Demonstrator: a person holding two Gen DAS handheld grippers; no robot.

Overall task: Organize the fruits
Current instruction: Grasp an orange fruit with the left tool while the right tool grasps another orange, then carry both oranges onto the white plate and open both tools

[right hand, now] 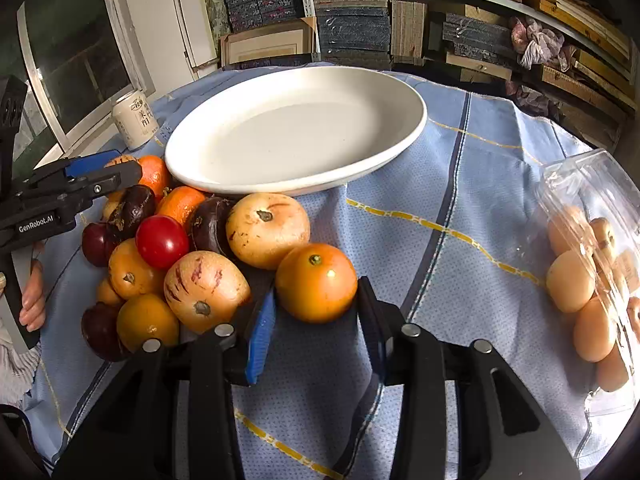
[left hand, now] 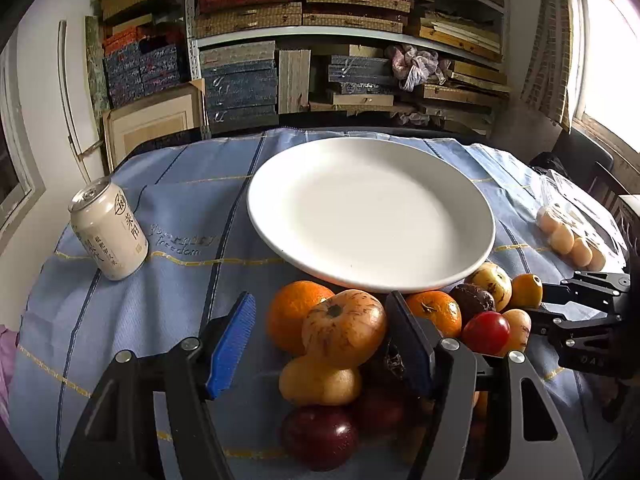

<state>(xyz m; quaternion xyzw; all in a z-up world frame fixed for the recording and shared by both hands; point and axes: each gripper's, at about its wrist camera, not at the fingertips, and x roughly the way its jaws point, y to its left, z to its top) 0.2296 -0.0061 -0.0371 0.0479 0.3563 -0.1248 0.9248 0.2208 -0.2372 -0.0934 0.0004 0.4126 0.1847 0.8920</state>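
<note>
A heap of fruit lies on the blue cloth in front of an empty white plate (left hand: 372,216) (right hand: 296,136). My left gripper (left hand: 320,304) stands open around a tan streaked fruit (left hand: 344,328) on top of the heap. Its left blue pad is clear of the fruit and its right finger is close beside it. My right gripper (right hand: 317,290) is shut on a small round orange fruit (right hand: 316,282) at the heap's right edge, with a pad against each side. The heap also holds oranges (left hand: 294,316), a red tomato-like fruit (right hand: 162,240) and dark purple fruits (right hand: 210,224).
A pale drink can (left hand: 109,232) (right hand: 134,120) stands left of the plate. A clear plastic box of pale round fruits (right hand: 592,280) lies at the right. A person's hand (right hand: 34,296) holds the left gripper (right hand: 116,168). Shelves of stacked boxes rise behind the table.
</note>
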